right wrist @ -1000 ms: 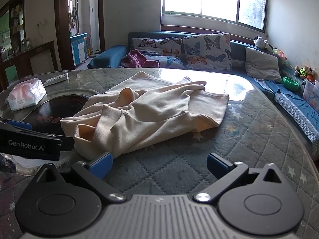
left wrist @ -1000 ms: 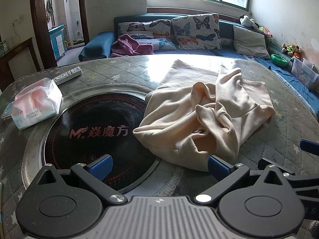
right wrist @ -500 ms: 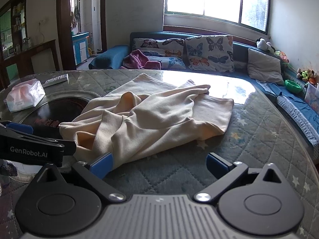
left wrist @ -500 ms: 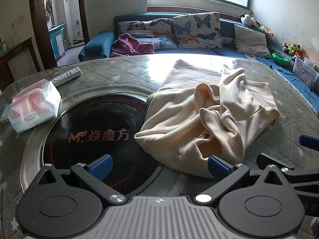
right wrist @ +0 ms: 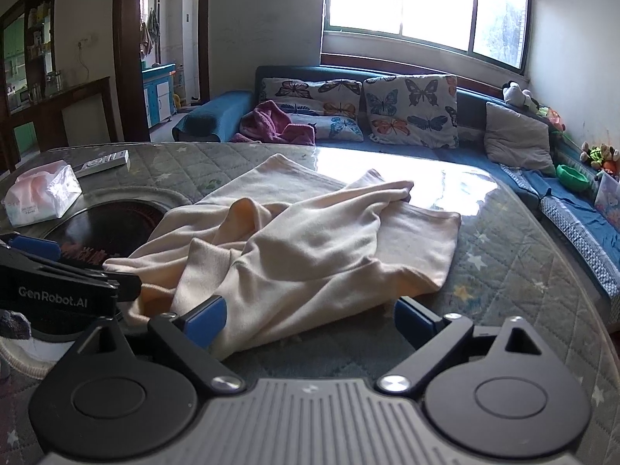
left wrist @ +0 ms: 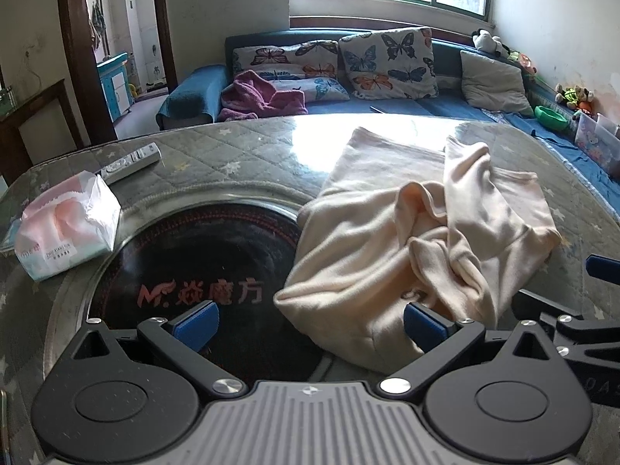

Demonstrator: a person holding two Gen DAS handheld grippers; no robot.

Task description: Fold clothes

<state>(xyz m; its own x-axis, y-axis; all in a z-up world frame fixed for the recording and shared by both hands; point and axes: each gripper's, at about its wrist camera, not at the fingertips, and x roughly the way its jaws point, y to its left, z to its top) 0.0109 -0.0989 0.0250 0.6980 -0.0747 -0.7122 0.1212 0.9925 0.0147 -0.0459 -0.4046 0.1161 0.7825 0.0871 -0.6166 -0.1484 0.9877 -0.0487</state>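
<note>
A cream garment [left wrist: 391,240] lies crumpled on the quilted table, its near left part over the black round hob. It also shows in the right wrist view [right wrist: 310,248]. My left gripper [left wrist: 310,323] is open, its right blue pad touching the garment's near hem. My right gripper [right wrist: 310,319] is open, its left pad at the garment's near edge. The right gripper shows at the right edge of the left wrist view [left wrist: 581,321]. The left gripper shows at the left of the right wrist view [right wrist: 58,283].
A tissue pack [left wrist: 66,228] and a remote control [left wrist: 131,161] lie at the table's far left. The black hob [left wrist: 193,271] is set into the table [right wrist: 523,279]. A blue sofa [left wrist: 407,106] with butterfly cushions and a purple cloth stands behind.
Both grippers have moved forward, closer to the garment's near edge. The garment has not moved.
</note>
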